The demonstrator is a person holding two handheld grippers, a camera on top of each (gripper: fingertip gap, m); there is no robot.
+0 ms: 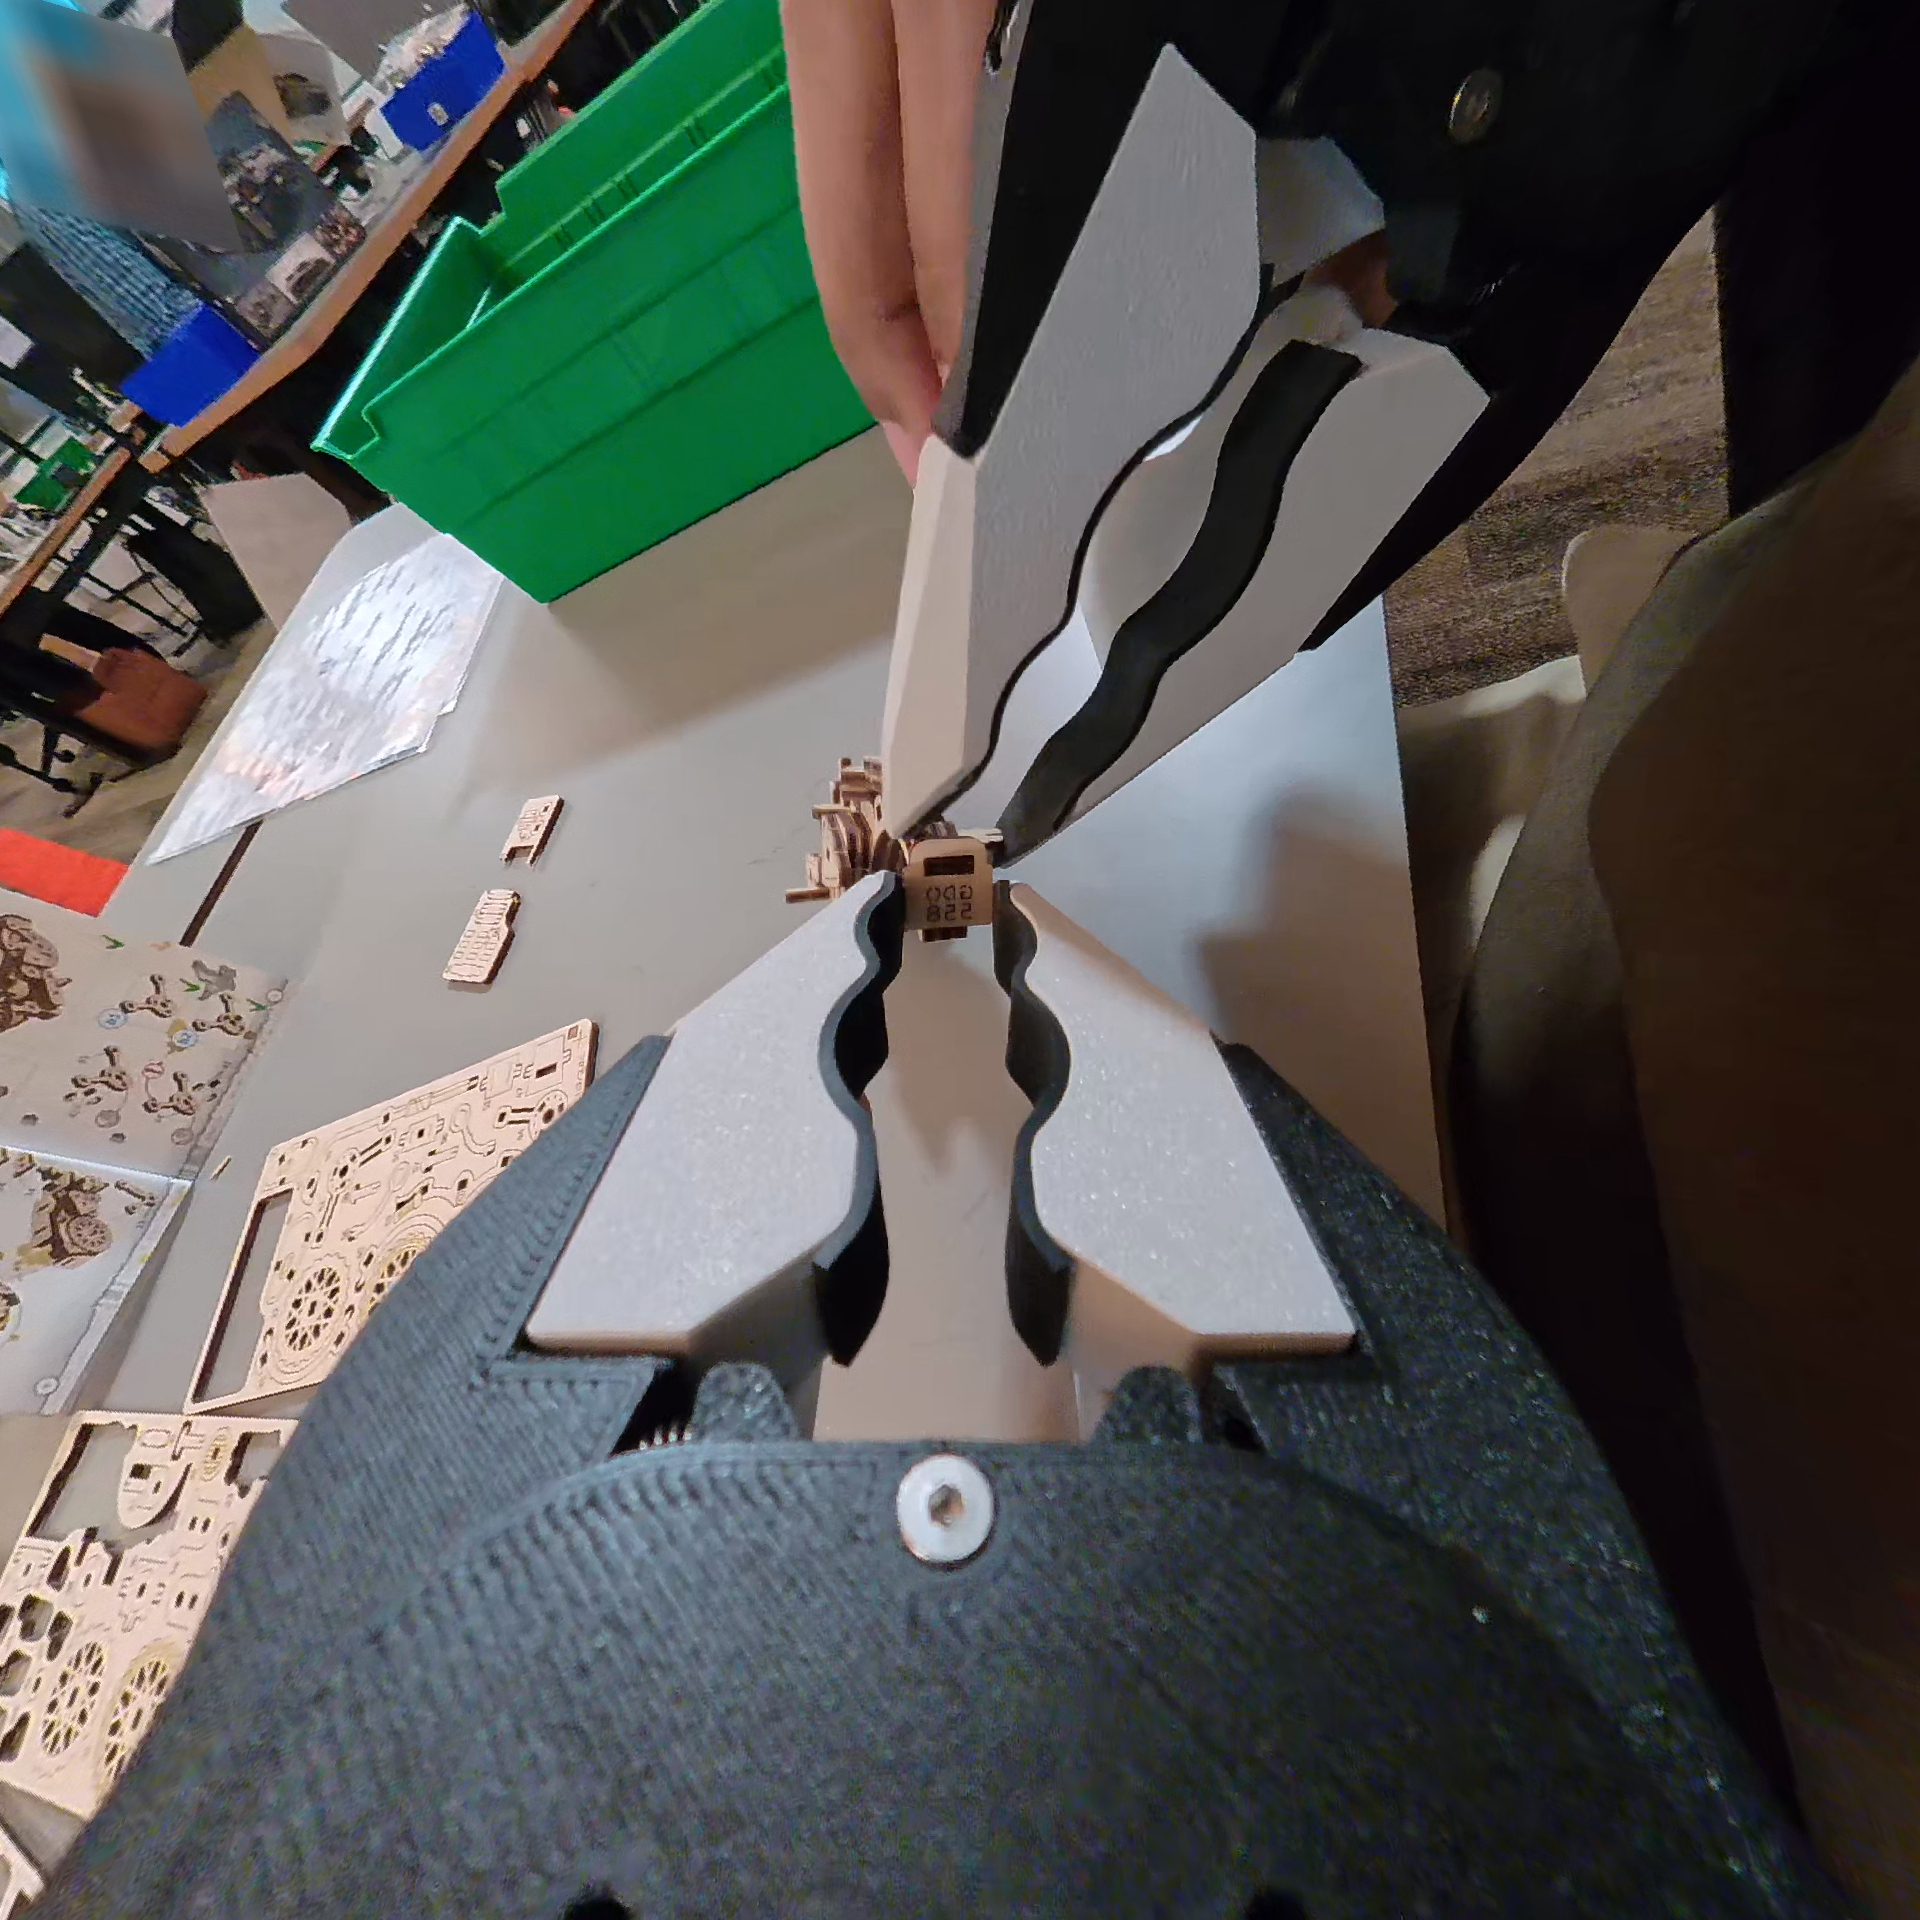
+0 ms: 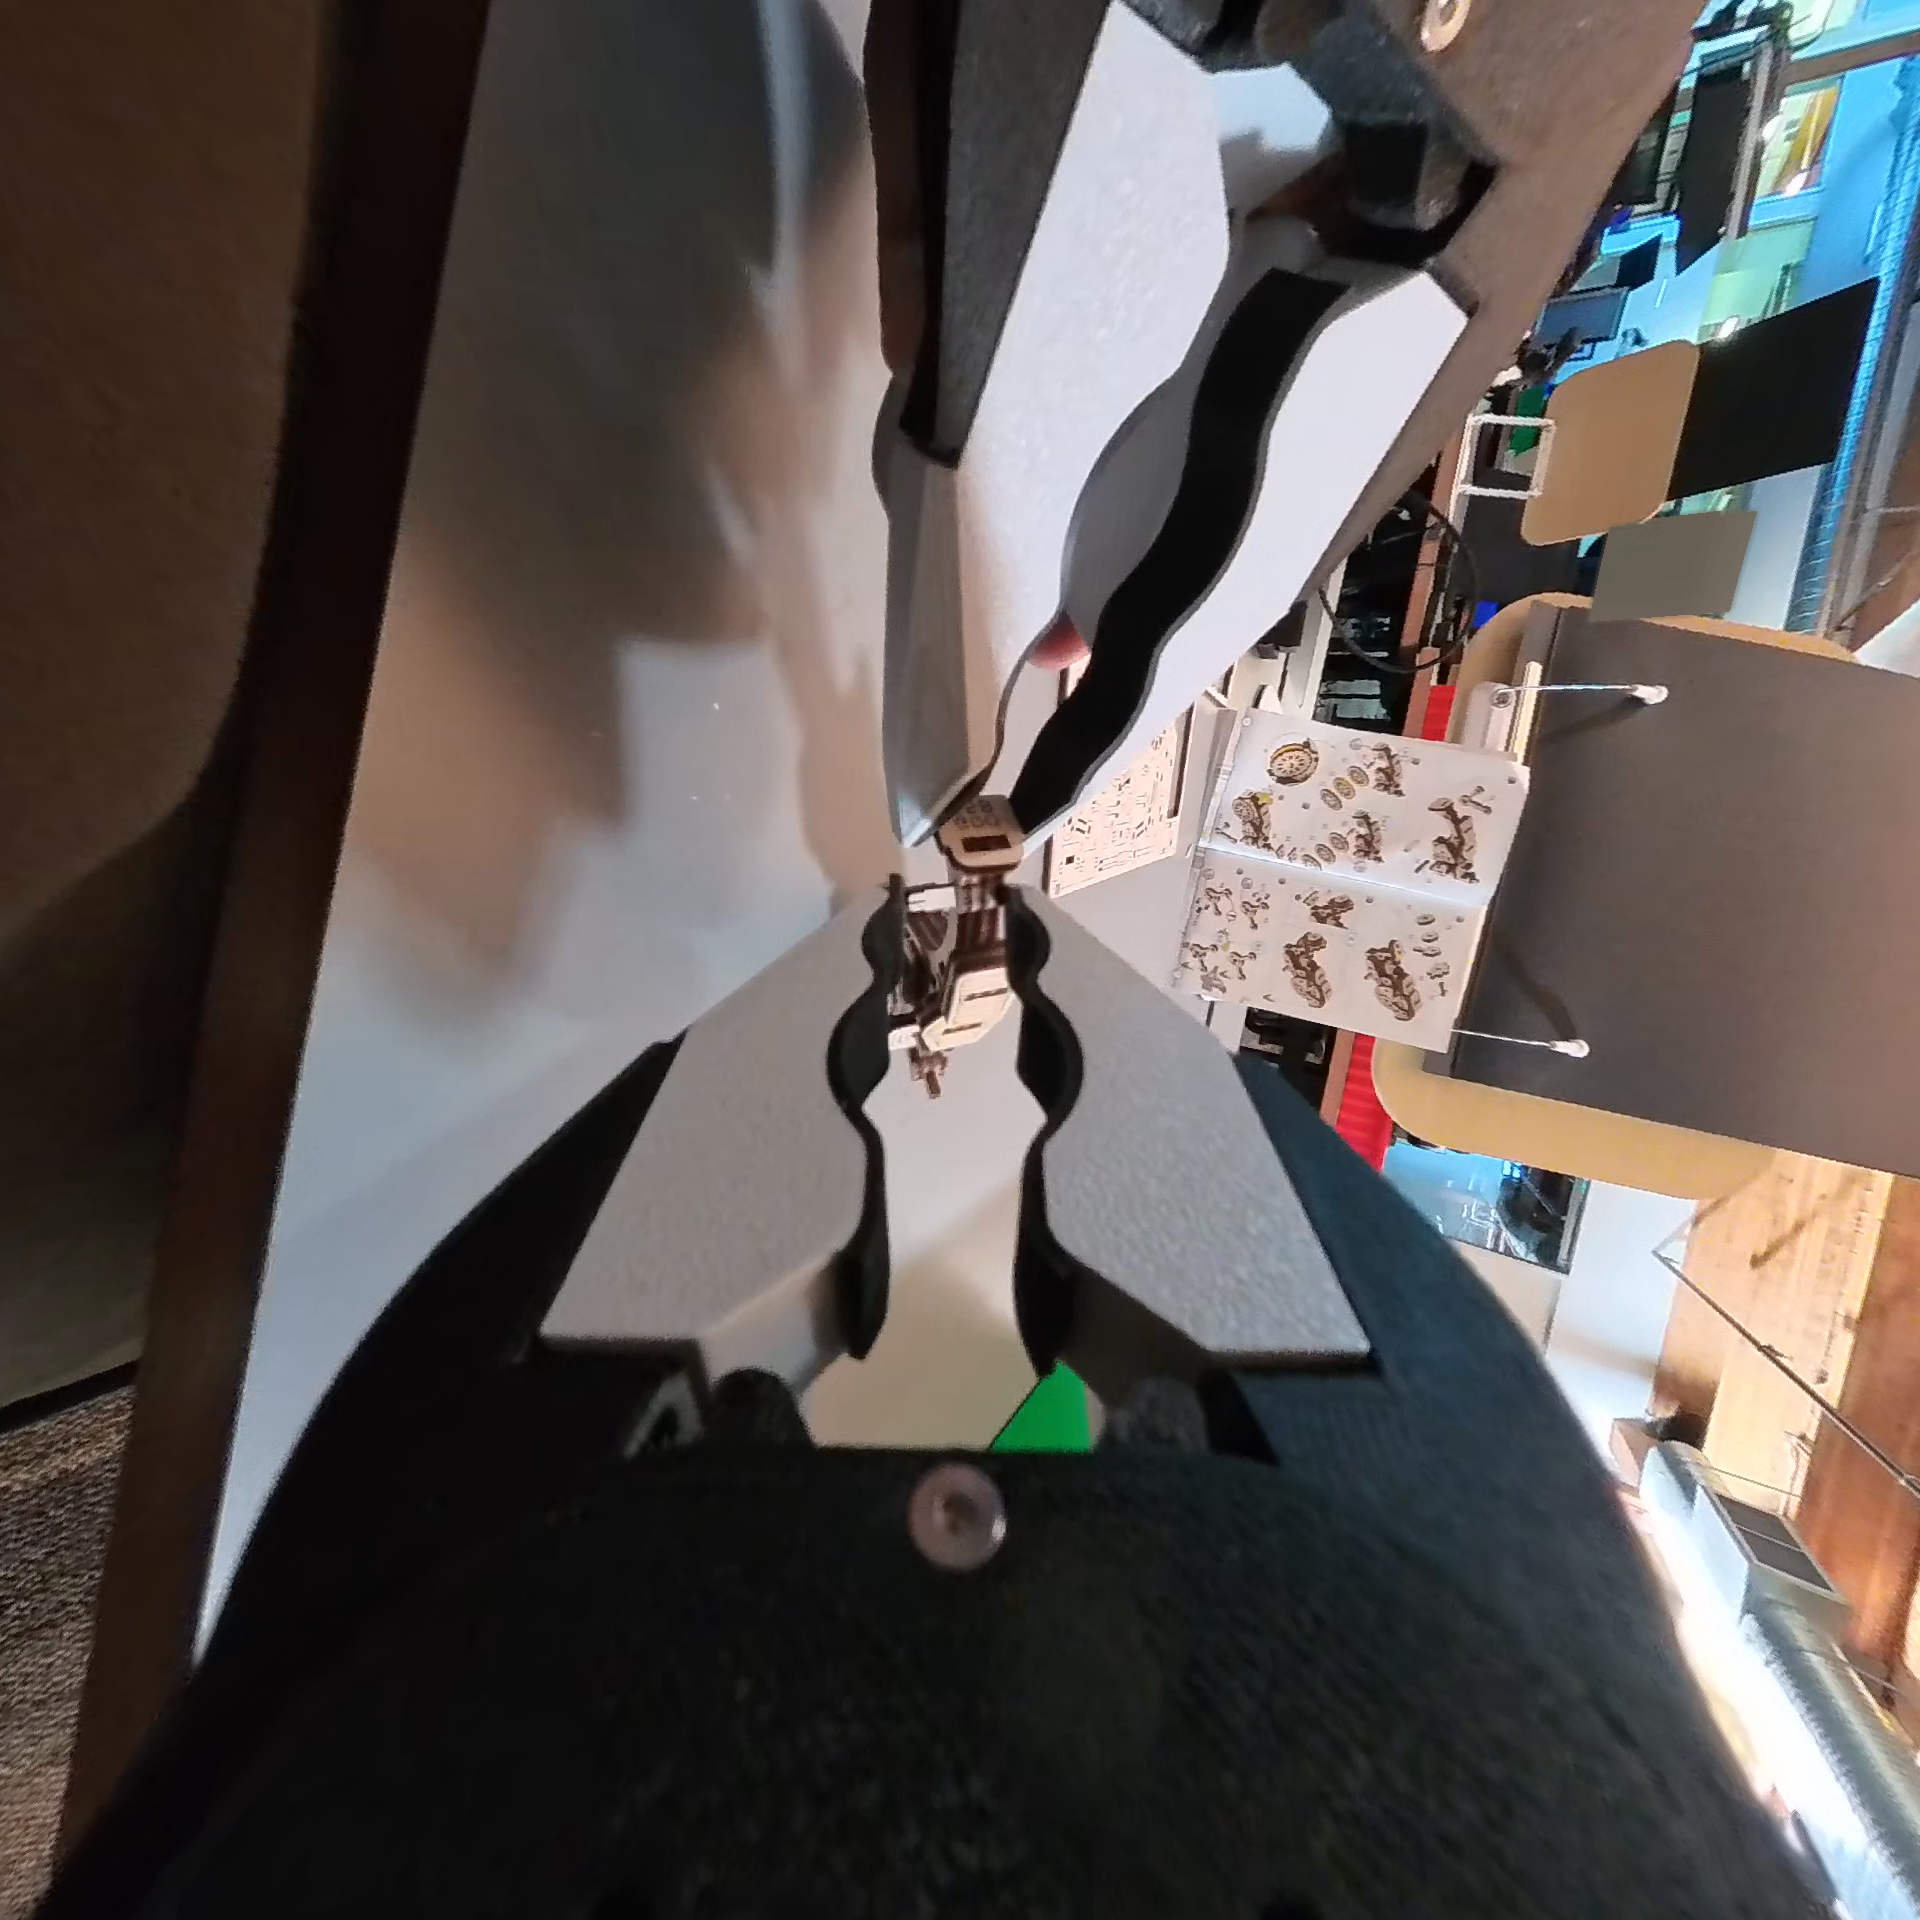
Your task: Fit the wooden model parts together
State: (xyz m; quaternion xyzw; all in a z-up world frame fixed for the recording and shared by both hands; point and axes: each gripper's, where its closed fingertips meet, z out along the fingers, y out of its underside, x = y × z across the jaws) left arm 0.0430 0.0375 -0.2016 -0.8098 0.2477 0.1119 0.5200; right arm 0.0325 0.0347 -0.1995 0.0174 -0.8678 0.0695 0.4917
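My left gripper (image 1: 948, 896) is shut on a small flat wooden piece (image 1: 948, 902) with a slot and engraved marks, held above the grey table (image 1: 675, 727). My right gripper (image 1: 956, 834) comes down from above, tip to tip with it, and holds the part-built wooden model (image 1: 847, 831), which shows just left of its tips. In the right wrist view my right gripper (image 2: 951, 909) is shut on that model (image 2: 951, 971). The left gripper (image 2: 977, 816) holds the small piece (image 2: 982, 836) against the model's top end. Whether the piece is seated in the model is hidden.
Green bins (image 1: 623, 312) stand at the table's far side. A glossy sheet (image 1: 343, 675), two loose wooden pieces (image 1: 483, 935) (image 1: 532, 828), laser-cut wooden sheets (image 1: 416, 1174) and instruction pages (image 1: 125, 1029) lie to the left. A person's hand (image 1: 883, 208) is on the right gripper. Less than 4 cm separates the two grippers' tips.
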